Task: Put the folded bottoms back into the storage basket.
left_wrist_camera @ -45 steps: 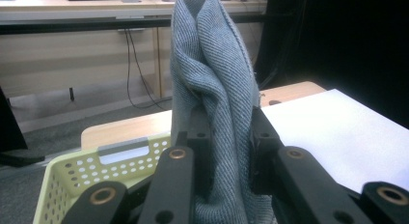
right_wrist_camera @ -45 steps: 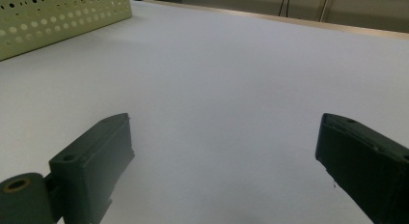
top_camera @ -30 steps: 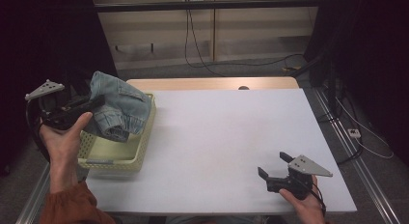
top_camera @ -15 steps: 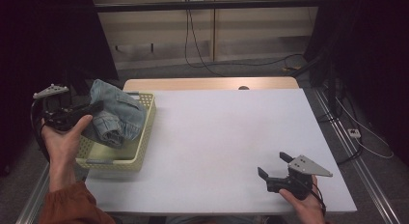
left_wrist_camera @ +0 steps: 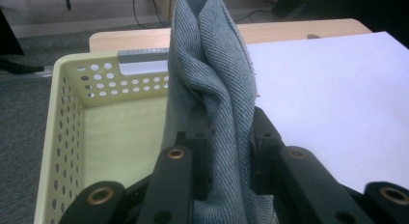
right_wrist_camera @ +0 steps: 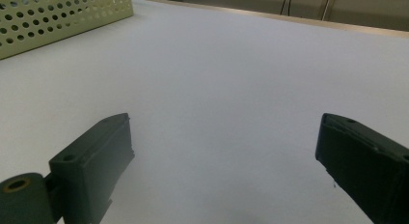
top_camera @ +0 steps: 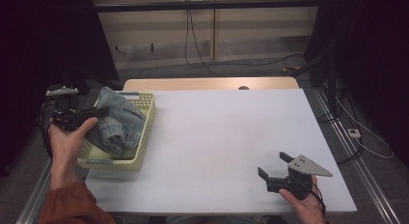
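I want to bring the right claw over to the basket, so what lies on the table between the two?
Nothing: the high view shows bare white table between the right claw and the basket; the right gripper view agrees.

Left gripper (top_camera: 94,113): I see a black body with a small grey three-cornered plate on top and a black cable looping down behind it.
Left gripper jaws: in the left gripper view, two black bars with small holes along them, joined by black links with brass-coloured rivets at the pivots.
Left sleeve (top_camera: 72,207): rust-orange fabric, ending behind the wrist.
Right gripper (top_camera: 272,173): black body, a pale grey three-cornered plate with small dark screw holes on top, a black cable trailing behind.
Right gripper jaws: in the right gripper view, two blocky black pads with flat inner faces; a brass-coloured rivet sits at the base of one.
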Available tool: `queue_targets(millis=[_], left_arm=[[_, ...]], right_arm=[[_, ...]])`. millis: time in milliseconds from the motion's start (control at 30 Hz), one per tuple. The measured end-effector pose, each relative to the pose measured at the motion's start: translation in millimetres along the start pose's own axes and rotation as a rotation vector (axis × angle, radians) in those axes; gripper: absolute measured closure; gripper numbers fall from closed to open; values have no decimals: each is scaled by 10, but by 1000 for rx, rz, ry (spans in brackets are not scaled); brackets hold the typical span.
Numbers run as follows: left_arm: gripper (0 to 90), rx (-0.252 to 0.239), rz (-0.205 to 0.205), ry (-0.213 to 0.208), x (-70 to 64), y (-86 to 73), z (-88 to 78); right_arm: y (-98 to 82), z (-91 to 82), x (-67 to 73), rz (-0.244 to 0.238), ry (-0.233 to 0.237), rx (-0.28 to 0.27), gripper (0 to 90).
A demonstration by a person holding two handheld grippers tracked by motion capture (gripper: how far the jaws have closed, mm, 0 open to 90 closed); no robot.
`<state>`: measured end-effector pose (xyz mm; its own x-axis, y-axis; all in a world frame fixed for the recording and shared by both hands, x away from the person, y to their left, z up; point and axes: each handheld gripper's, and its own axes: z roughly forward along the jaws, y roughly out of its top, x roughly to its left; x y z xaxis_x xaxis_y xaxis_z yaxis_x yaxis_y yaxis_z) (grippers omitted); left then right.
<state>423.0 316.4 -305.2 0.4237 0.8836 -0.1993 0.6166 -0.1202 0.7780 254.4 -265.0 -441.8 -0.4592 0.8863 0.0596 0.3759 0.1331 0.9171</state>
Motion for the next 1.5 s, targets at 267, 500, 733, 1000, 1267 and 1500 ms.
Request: queue_targets(millis=[267,500,733,1000,1267,1500], left_arm=[[744,28,-17,59,184,-46,156],[734,26,-51,119,335,-123,181],[725,51,-35,196,378,-153,191],[725,66,-49,257,447,-194,255],[728,78,-62,262,497,-220,298],[727,88,-57,249,488,-222,362]], right_arm=[[-2,4,-3,-4,-2,2,61],[-5,8,0,-3,-5,10,62],[-5,7,0,-4,-2,9,61],[-6,11,3,0,-1,9,64],[-7,10,1,-1,-2,11,65],[-7,8,0,-1,-4,9,66]])
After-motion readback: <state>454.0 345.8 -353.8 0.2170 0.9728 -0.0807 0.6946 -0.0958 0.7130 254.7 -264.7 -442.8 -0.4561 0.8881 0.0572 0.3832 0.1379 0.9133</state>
